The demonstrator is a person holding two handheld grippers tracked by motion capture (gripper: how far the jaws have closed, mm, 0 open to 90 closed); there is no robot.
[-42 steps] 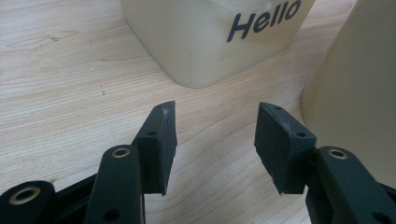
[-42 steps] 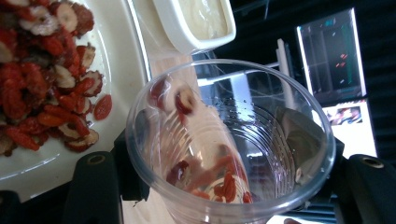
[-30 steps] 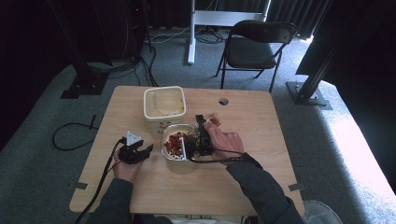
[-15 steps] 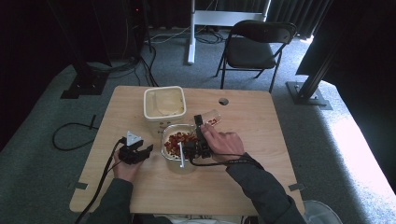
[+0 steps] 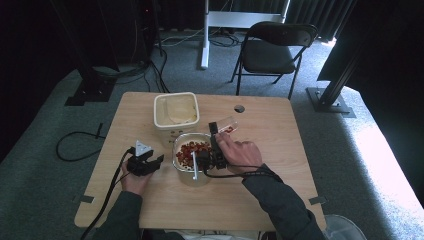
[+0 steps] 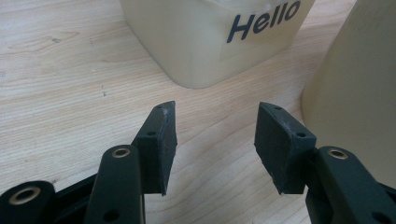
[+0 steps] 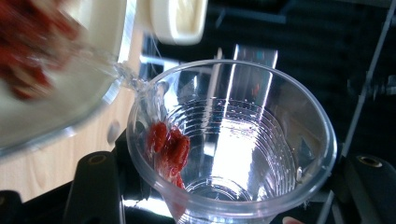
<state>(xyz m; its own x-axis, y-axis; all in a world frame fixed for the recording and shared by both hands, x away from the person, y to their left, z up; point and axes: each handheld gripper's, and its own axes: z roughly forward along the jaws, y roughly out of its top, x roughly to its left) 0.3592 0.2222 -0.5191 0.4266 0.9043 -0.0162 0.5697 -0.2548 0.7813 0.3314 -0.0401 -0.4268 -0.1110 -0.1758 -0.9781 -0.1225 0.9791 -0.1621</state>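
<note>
The right gripper [image 5: 216, 131] clasps a clear plastic cup [image 7: 231, 140] of red berries [image 7: 168, 149], tipped beside a berry bowl [image 5: 192, 155], while the left gripper [image 6: 212, 144] rests half open and empty, facing a cream tub [image 6: 210, 32].

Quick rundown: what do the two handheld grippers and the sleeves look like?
Both grippers are black. The left gripper carries a grey three-cornered plate and trails a black cable; its jaws end in blocky dark pads with small screw holes and brass-ringed pivots. The right gripper trails a black cable too. Sleeves are dark grey-green.
</note>
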